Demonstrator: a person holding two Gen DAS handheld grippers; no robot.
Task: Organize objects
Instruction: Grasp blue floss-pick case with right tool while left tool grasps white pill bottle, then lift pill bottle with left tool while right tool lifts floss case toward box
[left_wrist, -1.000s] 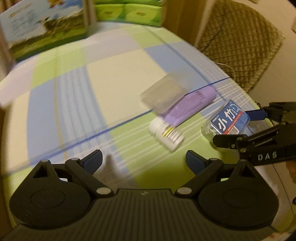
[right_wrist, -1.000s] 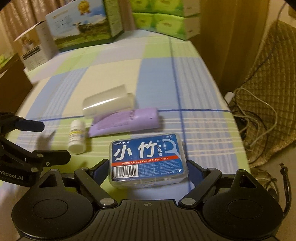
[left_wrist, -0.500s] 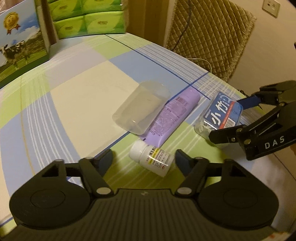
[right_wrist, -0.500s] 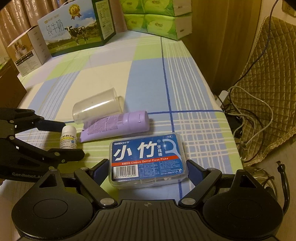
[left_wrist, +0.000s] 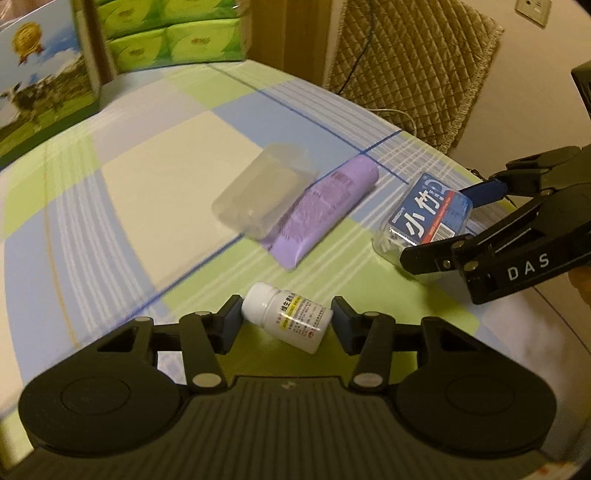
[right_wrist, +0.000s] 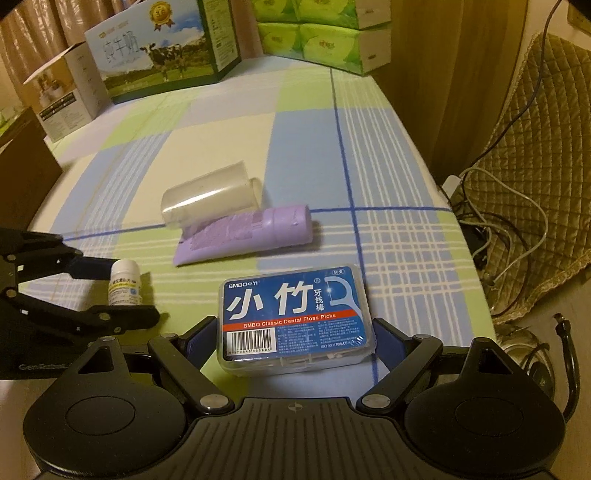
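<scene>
A small white pill bottle (left_wrist: 286, 319) lies on its side between the fingers of my left gripper (left_wrist: 286, 319), which is open around it; the left pad looks close to its cap. It also shows in the right wrist view (right_wrist: 125, 287). My right gripper (right_wrist: 295, 334) is open around a blue dental floss pick box (right_wrist: 293, 317) that rests on the table near the front edge; it shows in the left view too (left_wrist: 424, 221). A purple tube (right_wrist: 245, 236) and a clear plastic cup (right_wrist: 210, 197) on its side lie just beyond.
The checked tablecloth (right_wrist: 306, 140) covers the table. A milk carton box (right_wrist: 159, 48), a white box (right_wrist: 64, 99) and green tissue packs (right_wrist: 325, 33) stand at the far edge. A quilted chair (right_wrist: 535, 110) and cables (right_wrist: 498, 229) are off the right edge.
My left gripper has moved forward so the pill bottle now lies between its fingers, and the fingers have narrowed. The right gripper stays around the floss box.
</scene>
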